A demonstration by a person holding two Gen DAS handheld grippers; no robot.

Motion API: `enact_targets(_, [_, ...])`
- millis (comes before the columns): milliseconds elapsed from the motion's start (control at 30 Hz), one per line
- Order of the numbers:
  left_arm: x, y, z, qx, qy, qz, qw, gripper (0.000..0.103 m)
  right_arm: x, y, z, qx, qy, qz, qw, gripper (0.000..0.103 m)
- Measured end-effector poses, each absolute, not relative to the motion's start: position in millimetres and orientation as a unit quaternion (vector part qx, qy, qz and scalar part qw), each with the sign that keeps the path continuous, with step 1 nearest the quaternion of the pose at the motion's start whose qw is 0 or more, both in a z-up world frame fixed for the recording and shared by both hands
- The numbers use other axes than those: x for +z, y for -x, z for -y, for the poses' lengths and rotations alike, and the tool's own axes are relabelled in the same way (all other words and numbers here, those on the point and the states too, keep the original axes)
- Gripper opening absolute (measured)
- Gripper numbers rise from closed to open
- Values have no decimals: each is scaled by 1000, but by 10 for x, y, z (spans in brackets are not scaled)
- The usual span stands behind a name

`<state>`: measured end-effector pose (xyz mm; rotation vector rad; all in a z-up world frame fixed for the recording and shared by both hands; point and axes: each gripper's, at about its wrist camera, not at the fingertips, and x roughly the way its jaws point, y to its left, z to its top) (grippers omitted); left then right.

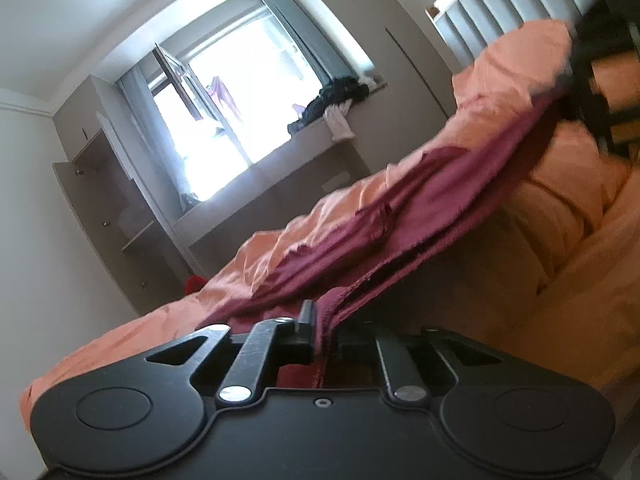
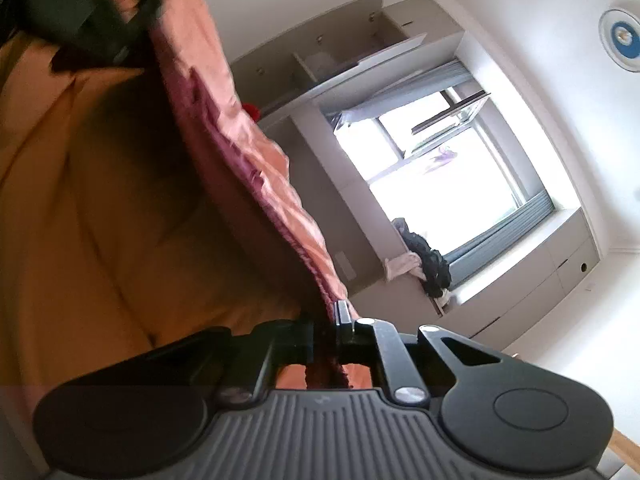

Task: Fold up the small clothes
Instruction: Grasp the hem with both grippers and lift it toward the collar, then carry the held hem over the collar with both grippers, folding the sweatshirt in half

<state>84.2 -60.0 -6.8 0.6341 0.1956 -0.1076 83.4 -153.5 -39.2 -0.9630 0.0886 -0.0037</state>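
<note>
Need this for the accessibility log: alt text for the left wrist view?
The black two-finger left gripper pinches the edge of a maroon and salmon-orange cloth garment, which stretches taut up to the blurred right gripper. Behind: an orange bed cover and a bright window.

In the left wrist view the garment (image 1: 400, 216) runs from the left gripper (image 1: 324, 332) at 6 o'clock up to the right gripper (image 1: 588, 80) at 2 o'clock, stretched between the two. The bed (image 1: 580, 280) lies under it toward 4 o'clock. Behind, at 11 o'clock, is the window (image 1: 224, 112), with a heap of clothes (image 1: 336, 104) on its sill and shelves (image 1: 108, 200) at 9 o'clock
</note>
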Motion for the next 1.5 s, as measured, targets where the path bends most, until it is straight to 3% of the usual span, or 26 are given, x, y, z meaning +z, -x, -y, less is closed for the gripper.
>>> enact_targets(67, [-189,-881,620,-41,-321,-109,940,24,-320,-821,1536,1,459,-37,888,9])
enact_targets(500, [-586,-1159,248,83,-332,-178,923,25,65,-888,1662,4,437,-16,899,9])
enact_targets(533, [-574,-1135,209,88,-331,-173,923,24,68,-903,1665,4,432,-16,902,9])
enact_targets(567, [-552,-1111,174,93,-329,-168,924,16,70,-904,1663,4,428,-17,904,9])
enact_targets(633, [-473,-1039,101,101,-321,-149,930,6,51,-893,1678,1,422,-18,907,9])
enact_targets(833, [-3,-744,-52,109,-294,-62,948,5,30,-775,1717,-12,399,-6,917,7])
enact_targets(1100, [597,-159,-122,64,-276,-5,959,5,278,-234,1848,-41,369,40,928,3])
enact_targets(1300, [874,282,-125,36,-288,3,957,5,501,279,1913,-45,354,53,933,3])
enact_targets(1500, [1037,112,-180,26,-269,-15,963,5,641,221,1933,-47,359,66,930,4])
